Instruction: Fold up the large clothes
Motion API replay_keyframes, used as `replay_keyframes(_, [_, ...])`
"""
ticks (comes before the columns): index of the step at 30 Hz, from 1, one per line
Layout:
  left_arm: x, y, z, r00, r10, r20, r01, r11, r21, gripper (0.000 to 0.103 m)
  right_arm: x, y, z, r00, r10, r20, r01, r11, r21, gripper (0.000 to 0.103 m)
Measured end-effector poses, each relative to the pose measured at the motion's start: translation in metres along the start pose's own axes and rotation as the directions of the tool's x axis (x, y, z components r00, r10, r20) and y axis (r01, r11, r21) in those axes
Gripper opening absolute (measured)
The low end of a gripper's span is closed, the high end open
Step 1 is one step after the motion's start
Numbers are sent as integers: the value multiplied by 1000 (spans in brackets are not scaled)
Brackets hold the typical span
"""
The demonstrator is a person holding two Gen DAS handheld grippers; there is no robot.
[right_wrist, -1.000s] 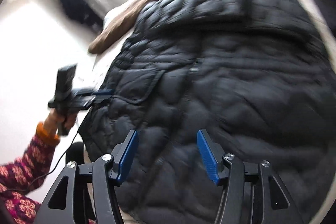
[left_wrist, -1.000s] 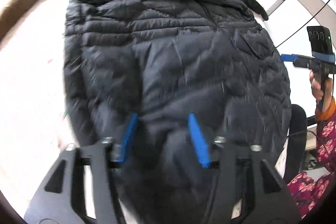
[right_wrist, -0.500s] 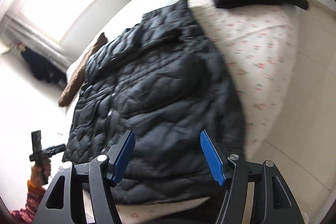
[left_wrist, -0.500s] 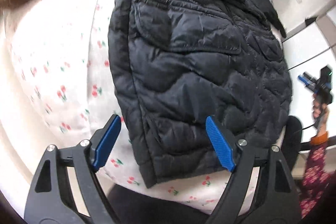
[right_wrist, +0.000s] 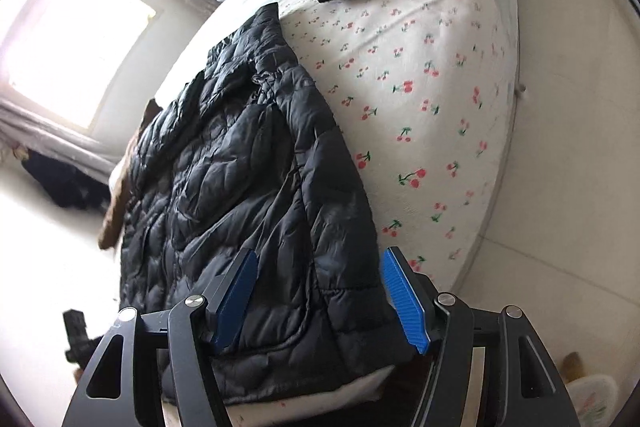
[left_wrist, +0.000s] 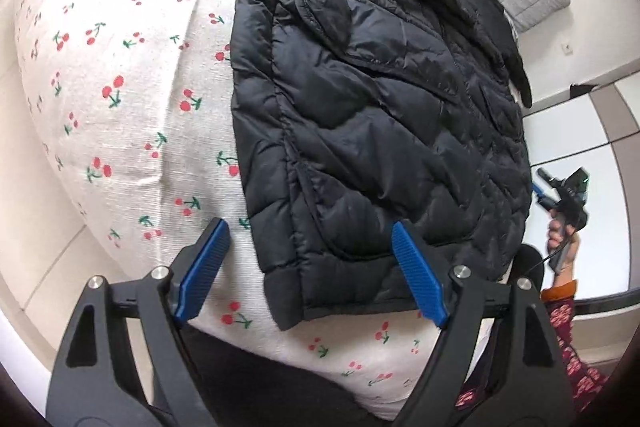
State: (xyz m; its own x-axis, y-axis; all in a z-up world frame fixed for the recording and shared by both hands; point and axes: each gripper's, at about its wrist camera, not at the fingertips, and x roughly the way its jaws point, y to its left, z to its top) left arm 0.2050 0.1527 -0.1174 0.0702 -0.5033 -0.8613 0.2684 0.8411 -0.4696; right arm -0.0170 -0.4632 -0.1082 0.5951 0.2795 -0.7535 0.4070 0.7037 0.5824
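Across the cherry-print bed (left_wrist: 120,115), the black puffer jacket (left_wrist: 380,131) now lies released, both hand-held grippers, left (left_wrist: 308,271) and right (right_wrist: 320,299), having just opened wide and backed to its hem corners, so another fold looks due.

From my seat both fisheye views bend hard toward dark vignetted rims, daylight pours in from the blown-out window (right_wrist: 76,47) and whitens the wall beside it, the black jacket (left_wrist: 372,131) shows soft sheen on its quilting, and the edges smear slightly.
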Motion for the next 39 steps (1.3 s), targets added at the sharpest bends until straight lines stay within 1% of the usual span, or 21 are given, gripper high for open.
replay_keyframes(4, [5, -3, -4, 996, -85, 12, 85, 996, -30, 83, 17, -1, -8, 1000, 2, -19, -2, 1000, 13, 66])
replay_keyframes(8, [9, -8, -10, 987, -162, 5, 162, 986, -46, 83, 20, 10, -16, 1000, -6, -18, 6, 1000, -24, 66])
replay_keyframes(9, [11, -11, -11, 984, -176, 2, 176, 983, -44, 80, 19, 12, -17, 1000, 6, -19, -6, 1000, -29, 65])
replay_keyframes(10, [12, -13, -12, 982, -187, -4, 187, 981, -44, 74, 19, 15, -20, 999, 27, -23, -27, 999, -35, 62])
replay_keyframes(11, [13, -14, -13, 981, -193, -7, 193, 980, -45, 70, 19, 16, -21, 999, 39, -27, -40, 998, -38, 54])
replay_keyframes(12, [16, -16, -13, 979, -204, -14, 203, 978, -48, 60, 20, 18, -23, 998, 53, -35, -55, 998, -41, 49])
replay_keyframes(13, [18, -17, -14, 977, -214, -24, 212, 976, -56, 46, 21, 21, -26, 997, 63, -45, -65, 997, -44, 41])
replay_keyframes(14, [22, -19, -15, 976, -217, -32, 214, 975, -67, 40, 22, 24, -29, 996, 68, -52, -70, 996, -46, 35])
replay_keyframes(16, [27, -22, -16, 976, -215, -39, 210, 974, -89, 28, 23, 28, -33, 996, 70, -59, -73, 996, -45, 28])
replay_keyframes(19, [22, -29, -19, 977, -212, 6, 211, 973, -91, 14, 17, 33, -38, 995, 89, -39, -90, 996, -26, 18])
replay_keyframes(20, [19, -31, -18, 976, -217, 25, 219, 971, -92, 13, 13, 35, -40, 994, 105, -29, -105, 994, -18, 16])
replay_keyframes(22, [6, -35, -19, 968, -241, 74, 247, 964, -94, 10, 6, 39, -42, 992, 129, -7, -129, 992, -13, 15])
replay_keyframes(25, [-18, -40, -19, 946, -289, 148, 303, 950, -80, 8, -7, 50, -46, 984, 175, 22, -175, 984, -23, 13])
replay_keyframes(26, [-25, -43, -19, 941, -294, 166, 309, 949, -70, 8, -14, 56, -49, 979, 201, 36, -200, 979, -31, 13])
replay_keyframes(28, [-43, -52, -20, 928, -311, 205, 325, 945, -35, 7, -22, 64, -51, 973, 226, 51, -224, 974, -45, 12])
replay_keyframes(33, [-85, -68, -27, 898, -363, 247, 362, 931, 54, 7, -54, 87, -62, 953, 282, 106, -273, 957, -94, 12])
replay_keyframes(39, [-132, -87, -50, 869, -404, 287, 369, 914, 169, 7, -105, 96, -69, 928, 321, 189, -301, 945, -130, 11])
